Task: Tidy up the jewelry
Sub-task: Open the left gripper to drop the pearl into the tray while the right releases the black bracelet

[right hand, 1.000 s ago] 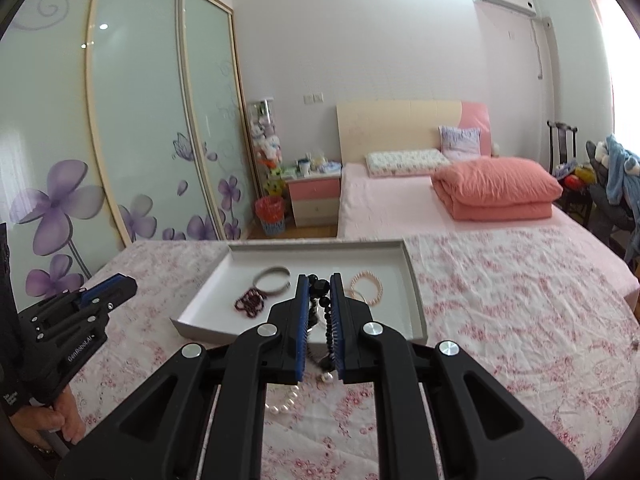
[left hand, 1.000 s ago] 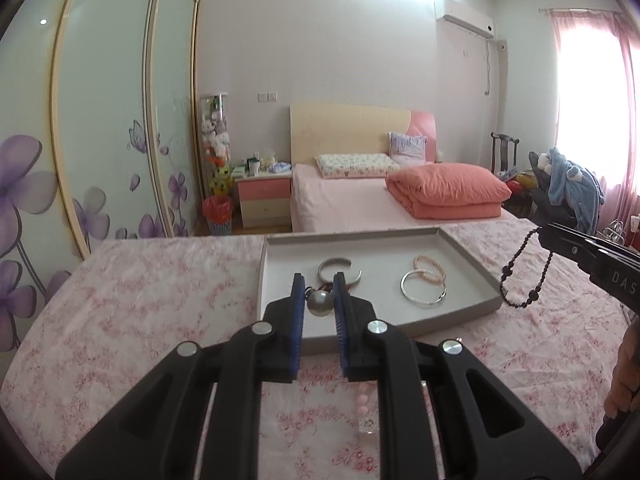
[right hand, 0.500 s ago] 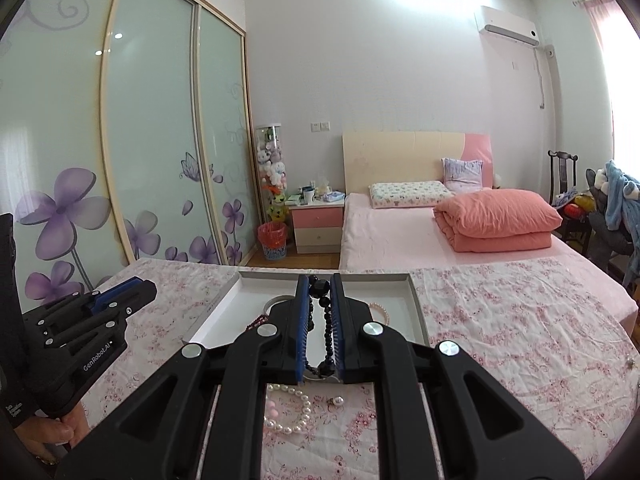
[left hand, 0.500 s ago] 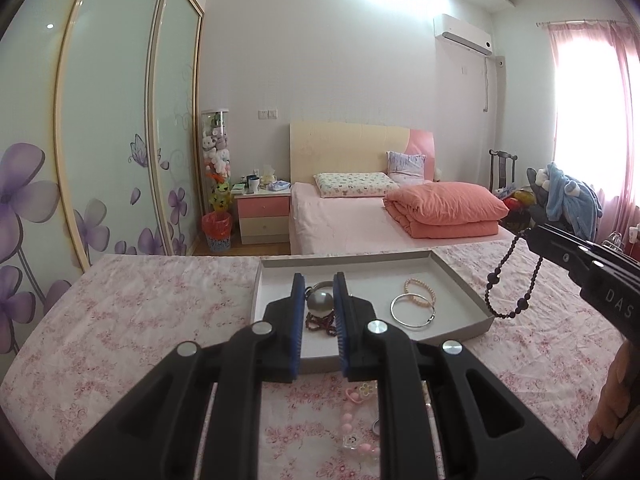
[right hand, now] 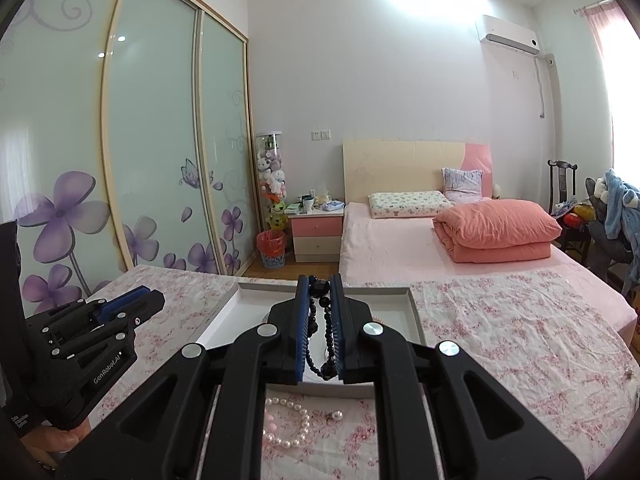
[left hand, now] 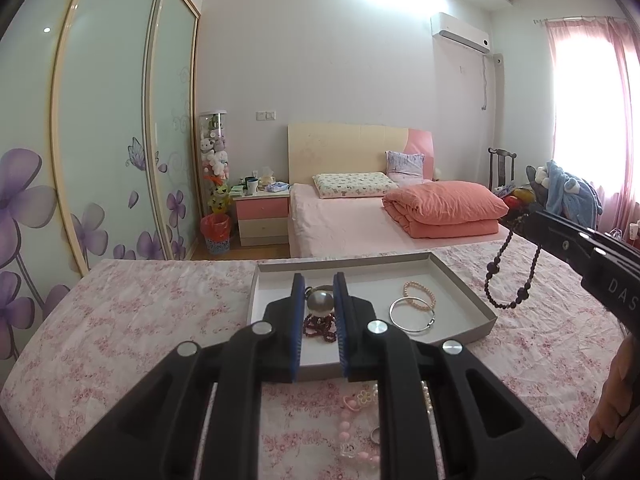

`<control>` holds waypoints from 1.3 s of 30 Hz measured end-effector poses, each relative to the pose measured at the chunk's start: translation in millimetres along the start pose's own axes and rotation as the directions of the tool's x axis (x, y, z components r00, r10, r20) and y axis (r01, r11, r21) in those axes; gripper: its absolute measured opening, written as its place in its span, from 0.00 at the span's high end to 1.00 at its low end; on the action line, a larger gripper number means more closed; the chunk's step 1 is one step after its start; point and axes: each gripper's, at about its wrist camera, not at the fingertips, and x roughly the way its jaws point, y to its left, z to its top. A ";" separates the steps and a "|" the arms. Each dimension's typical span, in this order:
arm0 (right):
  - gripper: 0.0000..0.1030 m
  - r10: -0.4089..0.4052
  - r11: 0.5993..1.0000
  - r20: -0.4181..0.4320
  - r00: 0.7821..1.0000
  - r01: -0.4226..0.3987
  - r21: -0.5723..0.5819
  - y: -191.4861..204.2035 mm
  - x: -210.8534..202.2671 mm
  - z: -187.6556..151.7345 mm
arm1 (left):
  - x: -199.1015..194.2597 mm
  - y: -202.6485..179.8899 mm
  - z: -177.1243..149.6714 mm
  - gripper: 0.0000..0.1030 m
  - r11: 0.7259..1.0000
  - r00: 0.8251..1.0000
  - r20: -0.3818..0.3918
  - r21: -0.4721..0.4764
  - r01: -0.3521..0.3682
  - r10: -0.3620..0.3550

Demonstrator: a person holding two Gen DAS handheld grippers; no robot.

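Note:
A grey tray (left hand: 472, 312) lies on the floral pink cloth. In it are a silver bangle (left hand: 412, 316), a pink pearl bracelet (left hand: 418, 290) and a dark red bead bracelet (left hand: 318, 328). My left gripper (left hand: 319, 280) is shut on a large grey pearl piece (left hand: 319, 304) above the tray's left part. My right gripper (right hand: 319, 280) is shut on a dark bead necklace (right hand: 326, 336). In the left wrist view the necklace (left hand: 508, 272) hangs to the right of the tray. The tray also shows in the right wrist view (right hand: 414, 312).
Pink bead jewelry with a ring (left hand: 356, 432) lies on the cloth in front of the tray. A white pearl bracelet (right hand: 288, 424) and a loose pearl piece (right hand: 334, 416) lie there too. A bed with a folded orange quilt (left hand: 444, 208) stands behind.
Both grippers have risen and tilted up, so the tray sits lower in both views. The dark bead necklace hangs higher beside the tray. The holds are unchanged.

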 end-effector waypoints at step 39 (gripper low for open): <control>0.88 0.013 0.992 -0.270 0.963 0.022 0.127 -36.0 181.7 -19.4 | 196.1 15.4 7.0 0.81 0.997 0.973 -0.226 -0.071 0.039 -0.054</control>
